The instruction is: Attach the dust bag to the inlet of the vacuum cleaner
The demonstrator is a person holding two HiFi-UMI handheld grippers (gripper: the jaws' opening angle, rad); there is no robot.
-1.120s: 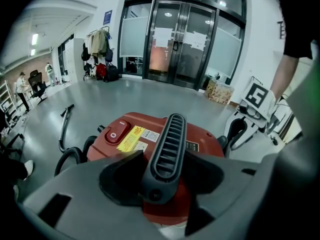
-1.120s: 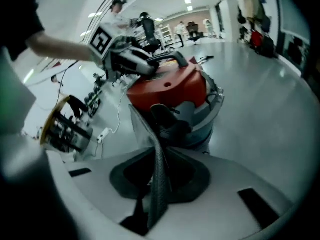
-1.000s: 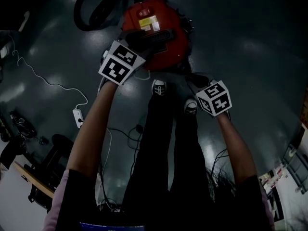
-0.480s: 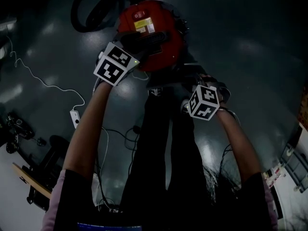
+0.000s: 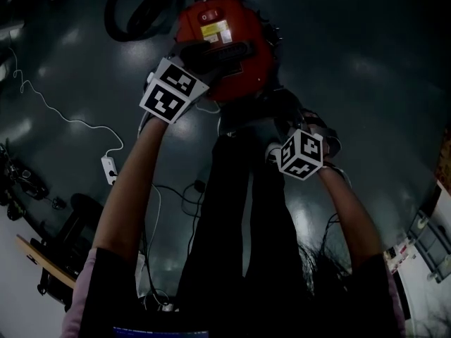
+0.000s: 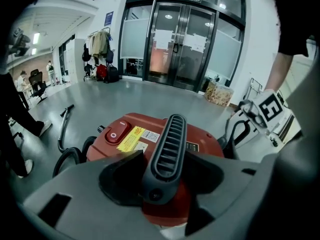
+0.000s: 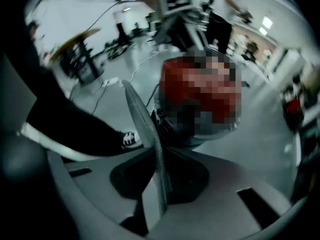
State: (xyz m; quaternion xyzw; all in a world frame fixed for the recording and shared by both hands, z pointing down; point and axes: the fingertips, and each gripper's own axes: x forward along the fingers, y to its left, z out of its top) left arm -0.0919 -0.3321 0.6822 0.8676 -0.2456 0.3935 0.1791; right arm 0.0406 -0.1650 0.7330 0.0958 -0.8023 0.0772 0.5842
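Dust bag [image 7: 142, 119]: a thin grey sheet, edge-on in the right gripper view. Its long axis runs from the gripper up and slightly left, toward the far side. It sits just near of the vacuum cleaner [image 5: 225, 27], low over the floor [image 5: 366, 83]. I cannot tell whether it touches the vacuum.

Right gripper [image 7: 159, 176]: its jaws have just been closing, and they are now pinched on the lower part of the bag, which stands between them. In the head view my right arm reaches down and forward, and the gripper points steeply down beside my shoe [image 7: 131, 140]. Its marker cube [image 5: 301, 153] sits right of my legs [image 5: 239, 217].

Left gripper [image 6: 167, 181]: clamped across the near end of the black ribbed handle [image 6: 167, 139] on top of the red vacuum. The handle's long axis runs from near to far, leaning slightly right. A red switch [image 6: 116, 134] and a yellow label [image 6: 131, 138] lie left of the handle. My left arm is stretched forward and angled down.

Vacuum stands on the floor at the far centre, and its black hose [image 5: 130, 16] curls off to the far left. No view shows the inside of the vacuum body.

White power strip [image 5: 109, 169] with its cable lies on the floor, well to the left.
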